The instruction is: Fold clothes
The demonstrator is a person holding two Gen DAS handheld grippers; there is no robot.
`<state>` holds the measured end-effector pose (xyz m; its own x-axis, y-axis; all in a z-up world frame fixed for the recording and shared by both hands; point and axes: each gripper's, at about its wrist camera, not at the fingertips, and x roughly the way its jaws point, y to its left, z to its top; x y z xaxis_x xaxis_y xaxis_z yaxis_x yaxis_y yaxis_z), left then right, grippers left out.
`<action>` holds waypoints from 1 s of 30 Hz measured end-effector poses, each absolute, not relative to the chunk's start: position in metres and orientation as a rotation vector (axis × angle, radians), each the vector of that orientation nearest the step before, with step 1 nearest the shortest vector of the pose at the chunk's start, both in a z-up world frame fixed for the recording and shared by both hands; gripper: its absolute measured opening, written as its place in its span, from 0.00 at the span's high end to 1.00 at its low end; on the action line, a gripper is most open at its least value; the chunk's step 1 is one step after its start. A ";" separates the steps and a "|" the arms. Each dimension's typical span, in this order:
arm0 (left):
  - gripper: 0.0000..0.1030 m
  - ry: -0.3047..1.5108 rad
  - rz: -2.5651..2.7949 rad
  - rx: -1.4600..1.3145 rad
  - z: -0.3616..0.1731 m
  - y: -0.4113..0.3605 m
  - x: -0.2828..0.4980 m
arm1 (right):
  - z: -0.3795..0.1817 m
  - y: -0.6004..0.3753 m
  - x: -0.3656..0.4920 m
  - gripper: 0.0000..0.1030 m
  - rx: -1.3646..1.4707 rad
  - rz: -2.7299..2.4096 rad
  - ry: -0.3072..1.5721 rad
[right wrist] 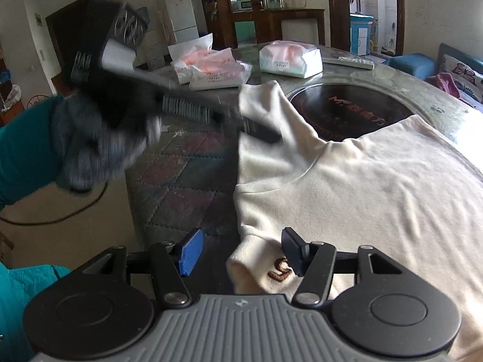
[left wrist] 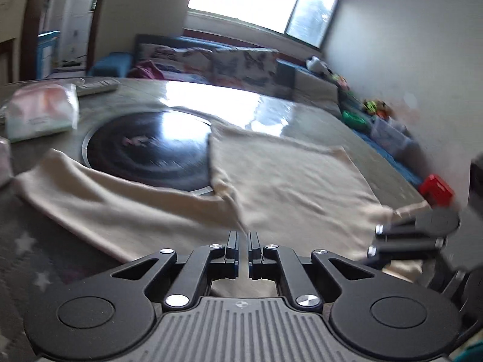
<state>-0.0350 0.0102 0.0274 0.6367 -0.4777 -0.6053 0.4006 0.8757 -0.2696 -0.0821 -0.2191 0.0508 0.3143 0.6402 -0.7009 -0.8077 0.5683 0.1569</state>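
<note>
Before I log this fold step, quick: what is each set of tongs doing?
Left tongs: shut on a pinch of the cream shirt.
Right tongs: open, a sleeve fold of the shirt between them, not gripped.

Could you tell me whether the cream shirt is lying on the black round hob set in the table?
Touching. The right wrist view shows the cream shirt draped over the near edge of the black hob; the left wrist view shows the same overlap.

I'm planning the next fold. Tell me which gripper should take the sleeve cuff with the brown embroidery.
Right. The right gripper is open, its fingers either side of the embroidered cuff of the cream shirt. The left gripper is shut, over another part of the shirt.
</note>
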 end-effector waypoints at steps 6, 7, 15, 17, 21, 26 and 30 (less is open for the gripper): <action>0.94 0.743 -0.537 -0.056 0.016 0.002 -0.045 | 0.062 -0.260 -0.089 0.30 -0.187 0.867 0.779; 0.94 0.744 -0.541 -0.052 0.015 0.002 -0.045 | 0.062 -0.270 -0.089 0.30 -0.171 0.833 0.780; 0.93 0.690 -0.575 0.049 0.032 -0.017 -0.048 | 0.051 -0.336 -0.076 0.29 -0.039 0.563 0.813; 0.93 0.680 -0.598 0.040 0.035 -0.026 -0.044 | 0.046 -0.350 -0.073 0.29 -0.014 0.510 0.821; 0.93 0.691 -0.663 0.034 0.030 -0.052 -0.037 | 0.050 -0.367 -0.070 0.29 0.024 0.478 0.798; 0.93 0.727 -0.773 0.049 0.018 -0.087 -0.039 | 0.059 -0.370 -0.057 0.30 0.004 0.448 0.763; 0.92 0.742 -0.836 0.066 0.012 -0.104 -0.046 | 0.055 -0.369 -0.037 0.30 -0.015 0.421 0.770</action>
<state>-0.0459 -0.1040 0.0118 0.4374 -0.6502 -0.6212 0.6940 0.6834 -0.2266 -0.0370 -0.3688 0.0549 0.6393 0.3634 -0.6776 -0.3744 0.9169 0.1385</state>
